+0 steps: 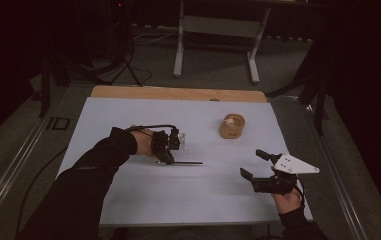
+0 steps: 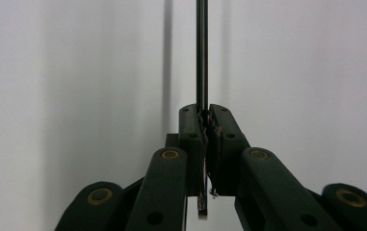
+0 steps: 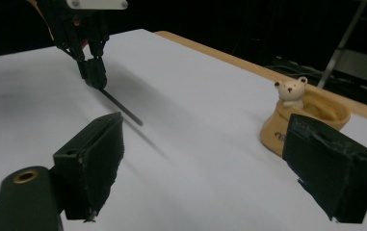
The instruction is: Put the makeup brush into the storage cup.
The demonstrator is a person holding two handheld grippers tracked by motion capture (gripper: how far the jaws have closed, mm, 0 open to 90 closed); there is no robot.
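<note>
Jaws of the right gripper [image 1: 254,165] stand wide apart with nothing between them, low over the near right part of the white table [image 1: 143,200]. Farther in, the left gripper [image 1: 170,161] is clamped on a thin dark rod [image 1: 190,163] pointing right, just above the surface. Beyond sits a tan holder with a small bear figure [image 1: 232,126].
</note>
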